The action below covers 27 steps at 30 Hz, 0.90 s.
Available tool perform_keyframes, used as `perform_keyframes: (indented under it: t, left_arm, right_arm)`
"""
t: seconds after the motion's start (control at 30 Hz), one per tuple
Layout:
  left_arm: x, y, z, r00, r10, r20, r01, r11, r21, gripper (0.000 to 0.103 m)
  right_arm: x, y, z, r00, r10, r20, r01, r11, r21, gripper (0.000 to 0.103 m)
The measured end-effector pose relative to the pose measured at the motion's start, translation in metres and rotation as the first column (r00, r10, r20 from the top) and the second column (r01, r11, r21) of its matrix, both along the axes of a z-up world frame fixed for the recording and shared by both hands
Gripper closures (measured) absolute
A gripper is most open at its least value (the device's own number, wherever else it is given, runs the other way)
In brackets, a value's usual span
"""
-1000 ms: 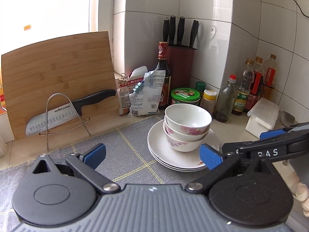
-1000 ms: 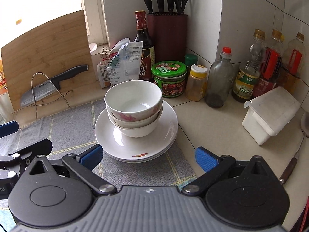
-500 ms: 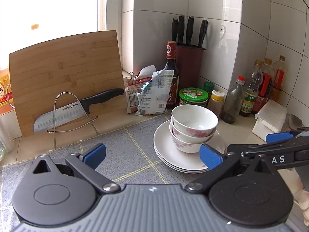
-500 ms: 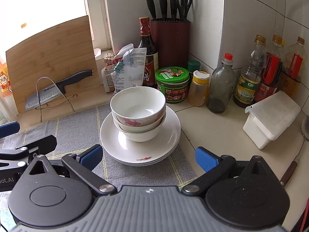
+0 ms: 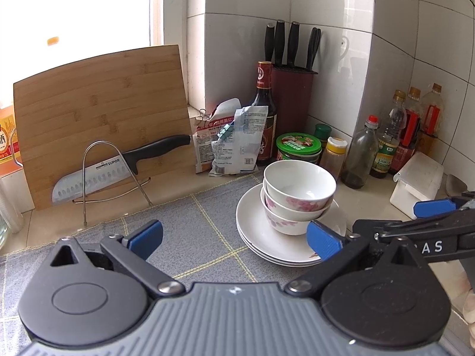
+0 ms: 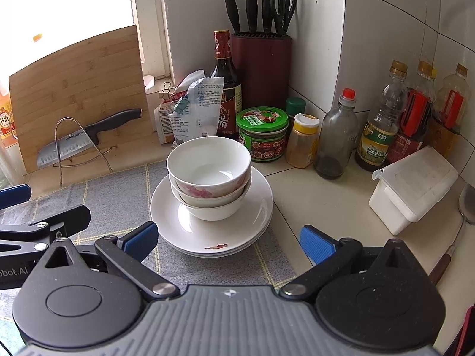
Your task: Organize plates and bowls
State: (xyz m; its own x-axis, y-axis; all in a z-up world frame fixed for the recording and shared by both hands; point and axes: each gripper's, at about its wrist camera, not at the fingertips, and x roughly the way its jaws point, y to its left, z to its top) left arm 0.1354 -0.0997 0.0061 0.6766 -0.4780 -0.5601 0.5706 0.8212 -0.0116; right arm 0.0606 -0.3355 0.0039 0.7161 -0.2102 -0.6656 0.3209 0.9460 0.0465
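Three white bowls with pink flowers [image 5: 298, 191] [image 6: 209, 175] are nested on a stack of white plates [image 5: 255, 237] [image 6: 258, 204], which stands on a grey cloth [image 5: 190, 237] [image 6: 118, 201]. My left gripper [image 5: 234, 238] is open and empty, just in front and left of the stack. My right gripper [image 6: 228, 241] is open and empty, just in front of the stack. Each gripper shows at the edge of the other's view.
A bamboo cutting board [image 5: 101, 112] and a knife on a wire stand [image 5: 118, 166] lean at the back left. Packets [image 6: 193, 109], a knife block [image 6: 261, 68], jars and bottles [image 6: 335, 136] line the tiled corner. A white lidded box [image 6: 412, 187] and a spoon [image 6: 466, 204] lie right.
Both grippers have drawn back from the stack and risen slightly. The bowls and plates have not moved. Both grippers stay open.
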Motion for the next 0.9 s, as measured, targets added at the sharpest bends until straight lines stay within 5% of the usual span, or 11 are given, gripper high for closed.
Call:
perform_keyframes:
  t: [0.9]
  left_arm:
    - [0.0024, -0.0071, 0.0004, 1.0, 0.007, -0.01, -0.007, 1.0, 0.012, 0.001]
  right_arm:
    - [0.0033, -0.0054, 0.0001, 1.0, -0.003, -0.012, 0.003, 1.0, -0.007, 0.0]
